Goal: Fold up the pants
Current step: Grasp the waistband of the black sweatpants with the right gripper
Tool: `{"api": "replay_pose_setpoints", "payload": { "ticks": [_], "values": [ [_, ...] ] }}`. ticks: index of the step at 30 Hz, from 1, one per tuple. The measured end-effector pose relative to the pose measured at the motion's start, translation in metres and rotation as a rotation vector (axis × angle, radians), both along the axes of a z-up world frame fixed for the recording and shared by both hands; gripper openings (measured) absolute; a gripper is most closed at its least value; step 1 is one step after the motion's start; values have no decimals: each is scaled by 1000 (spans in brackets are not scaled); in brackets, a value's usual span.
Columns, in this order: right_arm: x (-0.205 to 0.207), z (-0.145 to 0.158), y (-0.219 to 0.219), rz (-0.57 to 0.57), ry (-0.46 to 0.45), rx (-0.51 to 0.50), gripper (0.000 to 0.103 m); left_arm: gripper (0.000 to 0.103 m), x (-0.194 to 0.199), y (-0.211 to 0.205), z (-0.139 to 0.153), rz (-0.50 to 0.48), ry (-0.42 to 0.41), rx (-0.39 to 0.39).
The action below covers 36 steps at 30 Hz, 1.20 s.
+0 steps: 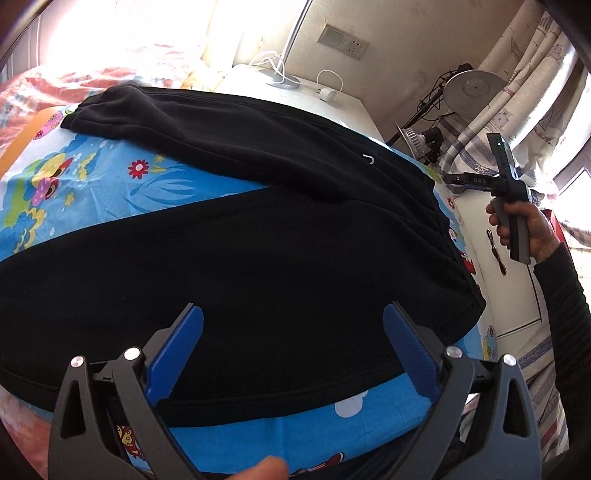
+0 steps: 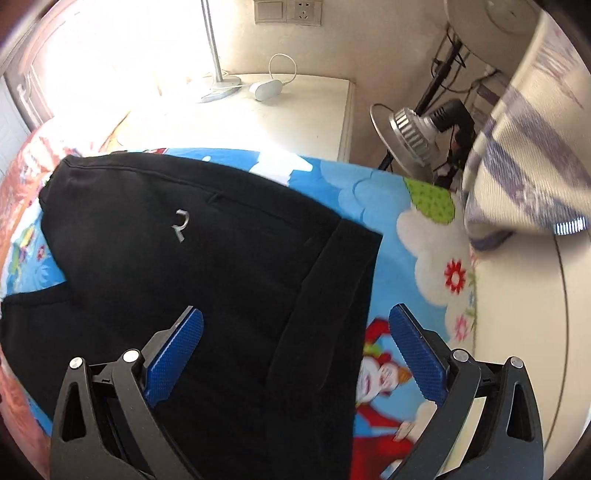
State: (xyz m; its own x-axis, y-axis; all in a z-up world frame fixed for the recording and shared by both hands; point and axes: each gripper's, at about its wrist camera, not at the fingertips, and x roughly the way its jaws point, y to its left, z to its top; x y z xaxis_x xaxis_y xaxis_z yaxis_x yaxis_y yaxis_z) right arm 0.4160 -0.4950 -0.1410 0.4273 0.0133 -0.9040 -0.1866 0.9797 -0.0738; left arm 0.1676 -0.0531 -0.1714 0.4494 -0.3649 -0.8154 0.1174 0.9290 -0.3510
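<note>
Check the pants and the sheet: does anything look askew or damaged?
Nothing stands out. The black pants lie flat on the sheet, legs spread apart, not yet folded. Both the left gripper and right gripper are open above them.

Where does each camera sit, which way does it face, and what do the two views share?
Left wrist: on the left gripper, above the near leg, facing across the pants towards the wall; shows its open blue fingers, a thumb and the right hand.
Right wrist: on the right gripper, over the waistband, facing the nightstand; shows only its own open fingers.
Shared: pants, cartoon sheet, nightstand, wall socket.
</note>
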Motion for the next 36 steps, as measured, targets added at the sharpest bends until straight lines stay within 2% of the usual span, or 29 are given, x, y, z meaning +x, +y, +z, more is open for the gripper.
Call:
{"api": "replay_pose_setpoints", "payload": {
  "ticks": [2, 5, 7, 10, 12, 14, 16, 20, 23, 26, 28, 31, 33, 34, 36],
  "values": [
    [40, -12, 1, 65, 72, -1, 94, 95, 6, 8, -3, 24, 16, -11],
    [82, -33, 4, 121, 128, -26, 86, 91, 8, 27, -3, 74, 35, -9],
    [102, -49, 4, 143, 172, -10, 80, 89, 7, 42, -4, 112, 49, -7],
    [117, -70, 6, 169, 219, -13, 77, 87, 6, 62, -2, 167, 68, 6],
    [121, -79, 8, 197, 250, 22, 69, 85, 8, 71, 0, 192, 73, 14],
    [118, -76, 9, 228, 264, 109, 47, 81, 16, 76, 0, 197, 79, 9],
    [108, -67, 14, 259, 243, 90, 8, 74, 32, 78, 3, 185, 76, -14],
    [68, -21, 18, 288, 124, 176, 8, 73, 87, 80, 7, 174, 58, -84],
    [9, 24, 32, 355, -4, 168, 8, 72, 145, 93, 6, 230, 86, -215],
    [-51, 48, 50, 431, -73, 171, 8, 73, 217, 115, 1, 321, 115, -322],
    [-82, 53, 63, 460, -90, 163, 8, 73, 269, 129, -8, 379, 137, -328],
    [-115, 48, 73, 472, -83, 170, 7, 70, 334, 148, -39, 479, 241, -341],
    [-129, 41, 73, 469, -69, 179, 7, 66, 357, 159, -61, 563, 323, -350],
    [-132, 38, 73, 469, -62, 179, 7, 64, 365, 162, -70, 586, 350, -379],
    [-137, 32, 73, 470, -51, 176, 7, 62, 377, 163, -80, 587, 368, -396]
  ]
}}
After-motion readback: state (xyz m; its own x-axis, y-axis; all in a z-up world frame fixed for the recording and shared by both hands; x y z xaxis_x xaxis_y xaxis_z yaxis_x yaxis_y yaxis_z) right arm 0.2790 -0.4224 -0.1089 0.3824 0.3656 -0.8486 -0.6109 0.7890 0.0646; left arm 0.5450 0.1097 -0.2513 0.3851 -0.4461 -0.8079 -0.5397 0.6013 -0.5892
